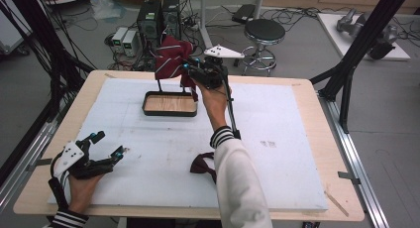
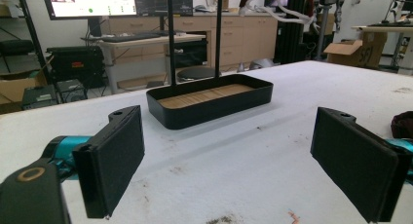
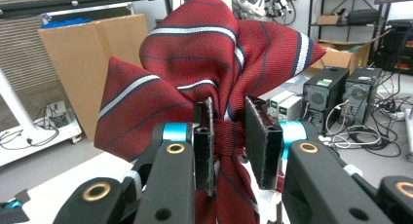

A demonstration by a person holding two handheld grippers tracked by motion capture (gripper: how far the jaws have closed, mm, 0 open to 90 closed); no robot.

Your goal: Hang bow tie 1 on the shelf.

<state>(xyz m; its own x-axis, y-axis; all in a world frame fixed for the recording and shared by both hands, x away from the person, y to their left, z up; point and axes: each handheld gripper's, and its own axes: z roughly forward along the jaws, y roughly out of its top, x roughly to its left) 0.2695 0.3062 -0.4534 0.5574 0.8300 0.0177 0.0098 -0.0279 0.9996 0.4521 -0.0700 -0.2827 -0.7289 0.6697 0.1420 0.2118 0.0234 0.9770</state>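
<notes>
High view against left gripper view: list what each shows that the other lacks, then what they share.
High view alone: the right gripper clamped on a striped dark-red bow tie lifted over the tray, and a round black stool on the floor.

Left gripper view alone: a lit monitor and wooden cabinets behind the table.

Both: the black wood-bottomed tray with two upright rods, the white foam board, and a second dark-red bow tie lying on it.

Woven cloth, matt black jaws and a wood-lined tray

The dark red bow tie with white and navy stripes (image 3: 214,68) is ribbed woven cloth with a faint sheen. The right gripper (image 3: 229,141) has matt black, probably plastic, jaws. The black rectangular tray (image 2: 209,104) looks smooth outside with a wood-grain floor; the white tabletop sheet (image 2: 272,151) is rough and scuffed.
</notes>
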